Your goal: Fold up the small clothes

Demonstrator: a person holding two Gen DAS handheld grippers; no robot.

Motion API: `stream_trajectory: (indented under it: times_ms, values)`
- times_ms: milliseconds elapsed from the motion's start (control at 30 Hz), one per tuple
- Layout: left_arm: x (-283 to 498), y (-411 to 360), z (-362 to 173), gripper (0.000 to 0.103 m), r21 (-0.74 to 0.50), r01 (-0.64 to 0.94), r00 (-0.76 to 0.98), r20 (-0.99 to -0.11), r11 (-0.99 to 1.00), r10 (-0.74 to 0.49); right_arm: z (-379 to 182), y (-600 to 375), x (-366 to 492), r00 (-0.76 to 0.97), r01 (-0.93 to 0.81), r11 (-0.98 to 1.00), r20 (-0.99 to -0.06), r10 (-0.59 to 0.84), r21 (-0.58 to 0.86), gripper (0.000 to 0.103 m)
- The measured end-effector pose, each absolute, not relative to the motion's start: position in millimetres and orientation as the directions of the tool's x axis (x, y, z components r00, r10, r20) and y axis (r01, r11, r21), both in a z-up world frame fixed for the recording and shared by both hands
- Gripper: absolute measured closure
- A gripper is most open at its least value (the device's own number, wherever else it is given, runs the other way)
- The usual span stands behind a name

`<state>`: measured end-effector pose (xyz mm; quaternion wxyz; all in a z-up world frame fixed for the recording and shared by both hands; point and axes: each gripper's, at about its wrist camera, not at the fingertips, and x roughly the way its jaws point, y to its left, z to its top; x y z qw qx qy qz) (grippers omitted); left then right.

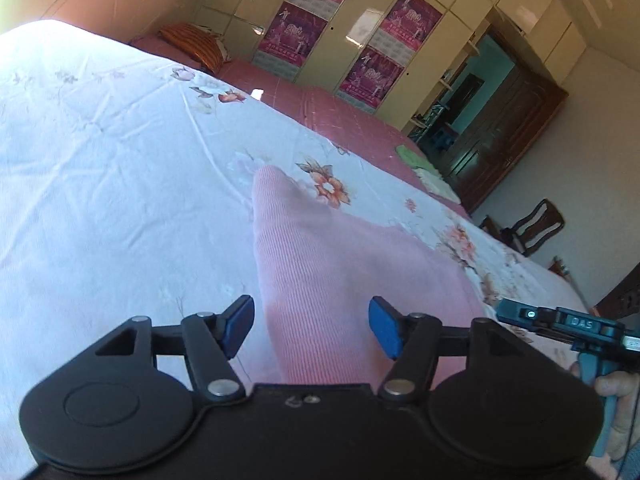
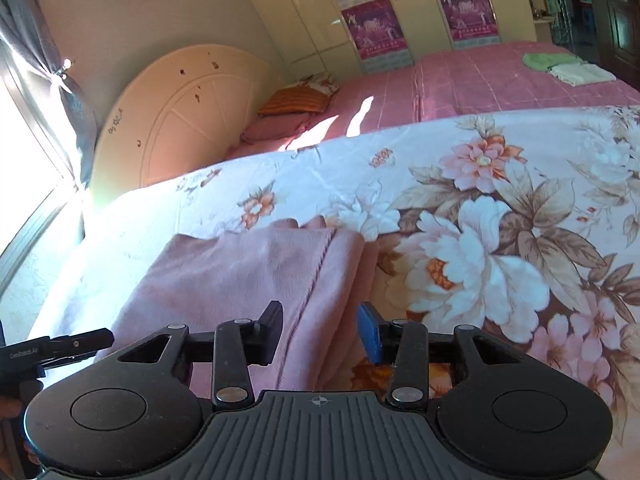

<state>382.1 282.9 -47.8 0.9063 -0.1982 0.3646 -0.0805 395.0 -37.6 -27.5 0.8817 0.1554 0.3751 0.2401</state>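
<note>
Right wrist alone shows folded towels (image 2: 568, 69) (far bed).

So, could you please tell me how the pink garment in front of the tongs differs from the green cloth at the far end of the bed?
The pink garment is large in view and lies on the floral sheet; the green cloth looks small and far off on the pink quilt. The pink garment lies alone; the green cloth sits beside a whitish folded cloth. Both rest flat on the bed.

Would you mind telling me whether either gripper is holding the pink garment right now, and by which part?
Nothing is held. The left gripper and right gripper both stand open over the pink garment, pads clear of the cloth.
</note>
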Motion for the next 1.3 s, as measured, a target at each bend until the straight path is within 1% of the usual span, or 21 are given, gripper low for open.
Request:
stream_trajectory:
  times_ms: [67, 100, 167, 200, 267, 333, 400, 433, 467, 500, 600, 700, 733, 833, 900, 967, 1067, 1133, 1200, 1233, 1300]
  values:
    - [398.3, 277.7, -51.9, 0.040, -0.363, -0.014, 0.708, -0.662, 0.932, -0.247, -27.8, -23.2, 399.5, 0.586, -0.342, 0.833, -0.594, 0.551, 0.435, 0.074]
    - [404.6, 277.0, -58.3, 0.041, -0.375, -0.020, 0.688, -0.678, 0.927, -0.259, -30.9, -15.9, 400.8, 0.578, -0.356, 0.839, -0.609, 0.544, 0.411, 0.075]
    - [411.5, 274.4, -75.8, 0.040, -0.391, -0.026, 0.646, -0.709, 0.920, -0.283, -47.4, -2.5, 405.7, 0.552, -0.359, 0.873, -0.679, 0.484, 0.331, 0.077]
    - [408.6, 274.5, -83.1, 0.038, -0.402, -0.028, 0.661, -0.695, 0.915, -0.285, -57.7, 1.6, 408.3, 0.545, -0.349, 0.896, -0.718, 0.432, 0.275, 0.082]
    - [403.0, 276.5, -85.8, 0.038, -0.416, -0.035, 0.677, -0.679, 0.909, -0.285, -69.6, -4.7, 408.5, 0.562, -0.346, 0.892, -0.697, 0.445, 0.290, 0.082]
    - [399.8, 276.8, -81.8, 0.038, -0.412, -0.047, 0.673, -0.687, 0.910, -0.276, -68.5, -8.5, 409.0, 0.554, -0.339, 0.891, -0.701, 0.449, 0.303, 0.082]
    - [392.2, 277.0, -71.2, 0.043, -0.412, -0.053, 0.676, -0.685, 0.910, -0.271, -60.3, -11.8, 405.1, 0.553, -0.326, 0.891, -0.701, 0.450, 0.315, 0.081]
    - [384.9, 277.5, -66.4, 0.044, -0.422, -0.041, 0.686, -0.670, 0.906, -0.281, -55.0, -14.4, 401.2, 0.555, -0.325, 0.890, -0.697, 0.454, 0.321, 0.080]
    - [375.1, 277.7, -61.8, 0.044, -0.433, -0.026, 0.696, -0.654, 0.901, -0.294, -48.3, -17.8, 394.6, 0.565, -0.323, 0.891, -0.690, 0.452, 0.319, 0.066]
    - [366.1, 276.4, -58.1, 0.045, -0.431, -0.017, 0.703, -0.647, 0.902, -0.296, -41.6, -23.6, 385.2, 0.581, -0.324, 0.886, -0.669, 0.463, 0.331, 0.050]
    - [336.3, 277.0, -61.6, 0.043, -0.424, -0.026, 0.706, -0.649, 0.905, -0.284, -36.4, -36.1, 359.5, 0.556, -0.326, 0.860, -0.656, 0.510, 0.392, 0.049]
    - [321.9, 278.7, -78.7, 0.040, -0.498, -0.077, 0.707, -0.638, 0.864, -0.305, -51.4, -40.5, 339.9, 0.502, -0.305, 0.834, -0.667, 0.551, 0.460, 0.049]
    - [319.8, 279.0, -82.8, 0.039, -0.512, -0.092, 0.717, -0.629, 0.854, -0.300, -57.9, -38.1, 333.4, 0.496, -0.295, 0.830, -0.667, 0.557, 0.473, 0.050]
    - [320.4, 277.1, -83.2, 0.039, -0.516, -0.125, 0.727, -0.629, 0.847, -0.276, -63.1, -32.9, 323.4, 0.541, -0.268, 0.846, -0.655, 0.528, 0.461, 0.060]
    - [322.3, 273.7, -81.8, 0.038, -0.490, -0.120, 0.723, -0.639, 0.864, -0.262, -59.7, -29.7, 321.3, 0.571, -0.268, 0.863, -0.651, 0.500, 0.427, 0.079]
    - [322.7, 272.1, -77.6, 0.038, -0.465, -0.111, 0.713, -0.653, 0.879, -0.256, -55.9, -25.2, 318.5, 0.583, -0.290, 0.881, -0.660, 0.473, 0.374, 0.084]
    - [318.4, 265.8, -69.6, 0.038, -0.415, -0.090, 0.679, -0.690, 0.905, -0.249, -52.7, -25.5, 315.5, 0.588, -0.307, 0.895, -0.675, 0.446, 0.324, 0.088]
    - [313.3, 257.1, -72.6, 0.035, -0.331, -0.060, 0.652, -0.727, 0.942, -0.214, -58.3, -26.4, 318.0, 0.570, -0.306, 0.897, -0.694, 0.440, 0.318, 0.088]
    - [307.3, 244.2, -77.1, 0.033, -0.261, -0.032, 0.668, -0.724, 0.965, -0.174, -66.8, -25.6, 321.8, 0.566, -0.291, 0.899, -0.699, 0.437, 0.326, 0.088]
    - [306.3, 241.1, -77.0, 0.033, -0.244, -0.030, 0.671, -0.723, 0.969, -0.161, -68.9, -22.7, 322.3, 0.577, -0.300, 0.904, -0.697, 0.426, 0.305, 0.088]
    - [305.0, 241.6, -74.0, 0.033, -0.258, -0.058, 0.669, -0.727, 0.964, -0.155, -67.0, -18.0, 322.5, 0.581, -0.302, 0.912, -0.705, 0.406, 0.276, 0.088]
